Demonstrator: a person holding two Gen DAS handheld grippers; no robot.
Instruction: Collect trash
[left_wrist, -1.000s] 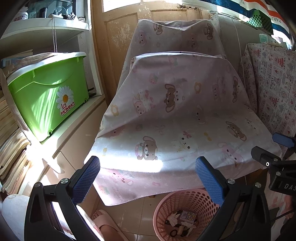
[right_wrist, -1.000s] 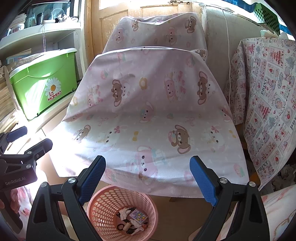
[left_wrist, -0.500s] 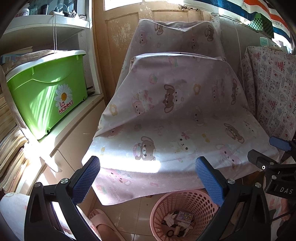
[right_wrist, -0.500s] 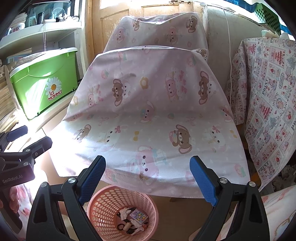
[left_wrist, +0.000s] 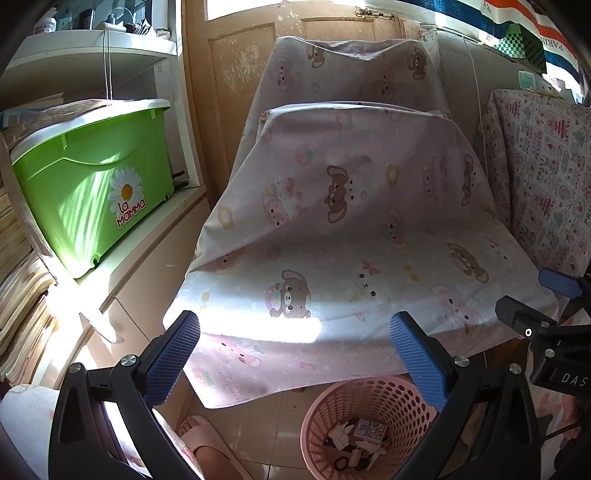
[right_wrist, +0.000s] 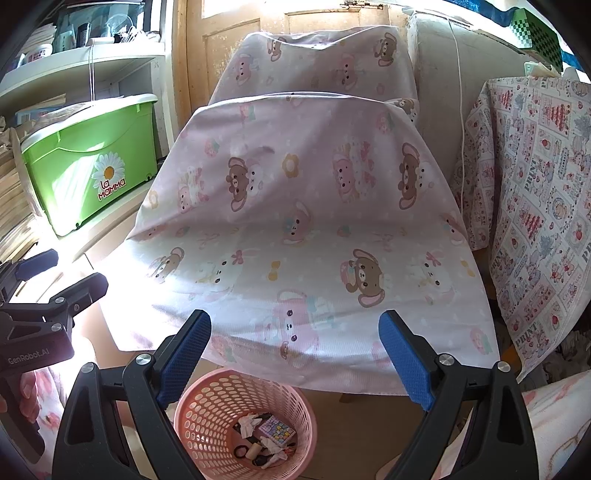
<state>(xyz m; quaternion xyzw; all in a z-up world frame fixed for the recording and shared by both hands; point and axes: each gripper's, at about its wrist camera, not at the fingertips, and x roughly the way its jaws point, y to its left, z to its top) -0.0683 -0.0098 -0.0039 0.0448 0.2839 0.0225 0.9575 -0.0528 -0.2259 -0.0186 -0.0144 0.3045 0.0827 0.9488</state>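
Both grippers, left (left_wrist: 295, 354) & right (right_wrist: 295, 350), hang wide open, empty, above pink basket (right_wrist: 207, 391) w/ scraps inside; cloth-covered surface (right_wrist: 295, 240) bare, so collecting looks done.

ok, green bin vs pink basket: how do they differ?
The green bin is solid-walled; the pink basket is perforated. The bin sits up on a ledge with a white lid on; the basket stands open on the floor, trash visible inside. The bin is boxy, the basket round. Both look plastic.
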